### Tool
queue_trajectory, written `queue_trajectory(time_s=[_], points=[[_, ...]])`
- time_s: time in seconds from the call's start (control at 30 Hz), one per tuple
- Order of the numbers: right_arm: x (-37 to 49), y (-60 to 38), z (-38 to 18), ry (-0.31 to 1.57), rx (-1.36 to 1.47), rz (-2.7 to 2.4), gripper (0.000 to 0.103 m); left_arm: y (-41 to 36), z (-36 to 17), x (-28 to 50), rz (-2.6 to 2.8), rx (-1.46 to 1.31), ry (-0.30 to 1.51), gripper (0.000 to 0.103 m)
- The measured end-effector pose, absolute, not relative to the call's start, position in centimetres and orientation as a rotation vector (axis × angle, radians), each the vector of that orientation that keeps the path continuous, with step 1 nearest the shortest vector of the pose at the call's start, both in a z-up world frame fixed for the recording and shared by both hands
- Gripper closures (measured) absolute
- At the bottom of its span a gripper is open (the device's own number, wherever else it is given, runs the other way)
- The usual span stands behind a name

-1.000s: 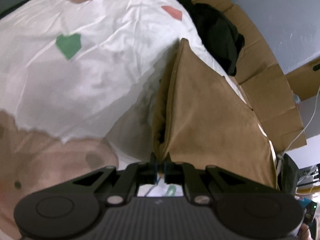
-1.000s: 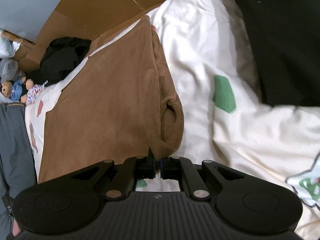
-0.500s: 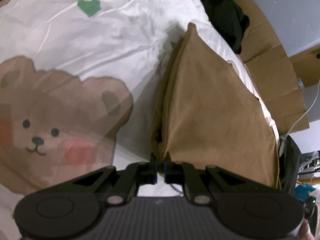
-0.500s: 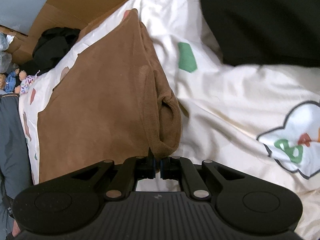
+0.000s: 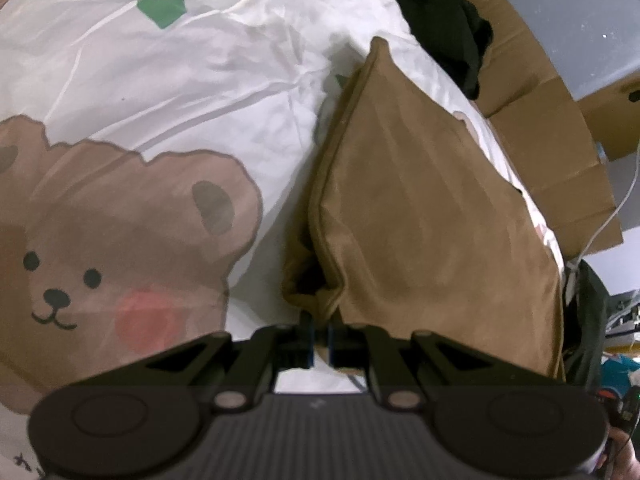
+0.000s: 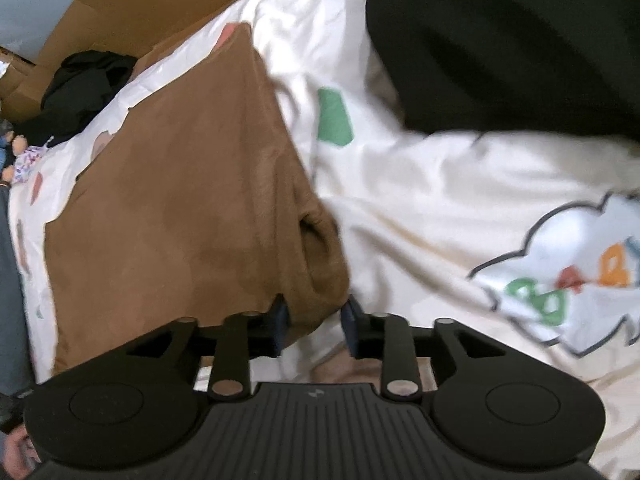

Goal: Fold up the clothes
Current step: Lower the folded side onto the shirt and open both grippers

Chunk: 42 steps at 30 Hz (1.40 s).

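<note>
A: What does the brown garment (image 5: 432, 216) look like?
B: Soft, tan-brown, suede-like cloth, folded over on itself into a broad, flat shape that narrows to a corner at about 12 o'clock.

A: Where does it lie?
B: On the bed's white sheet (image 5: 224, 80) with its bear print, stretching from 6 o'clock up toward 12.

A: And the near end?
B: In the right wrist view the brown garment (image 6: 180, 200) has a rolled, doubled edge with a small dark opening at 5 o'clock; its near corner is bunched.
</note>
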State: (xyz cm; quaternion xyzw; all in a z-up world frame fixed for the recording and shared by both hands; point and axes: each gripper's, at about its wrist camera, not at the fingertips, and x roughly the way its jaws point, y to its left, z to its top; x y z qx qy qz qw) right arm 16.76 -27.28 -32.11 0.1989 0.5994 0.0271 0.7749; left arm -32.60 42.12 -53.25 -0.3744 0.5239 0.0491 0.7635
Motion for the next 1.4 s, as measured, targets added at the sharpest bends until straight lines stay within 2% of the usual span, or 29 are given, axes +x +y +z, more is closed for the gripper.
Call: queue_trajectory(time_s=[0.17,0.27,0.47,0.63,1.13,1.4], points=[[17.6,-27.1,-30.0,1.228,0.353,0.084,0.064,39.0,-49.0,-32.8,0.085,-0.826,1.109,0.097],[18.6,-26.3,-28.4,1.173,0.281,0.132,0.062,34.7,-50.0,-28.2,0.073,-0.830,1.090,0.097],[19.8,-23.4,-26.9,1.111,0.197,0.220,0.060,37.2,-47.5,-32.8,0.067,-0.816,1.069,0.097],[19.9,-20.7,-26.7,1.117,0.144,0.312,0.060,38.3,-46.2,-32.1,0.065,-0.802,1.055,0.097],[17.0,-9.4,-28.3,1.160,-0.061,0.642,0.060,40.4,-41.0,-19.0,-0.014,-0.862,0.981,0.097],[15.4,-5.5,-28.8,1.155,-0.123,0.752,0.060,39.1,-40.3,-13.5,-0.050,-0.881,0.981,0.097]])
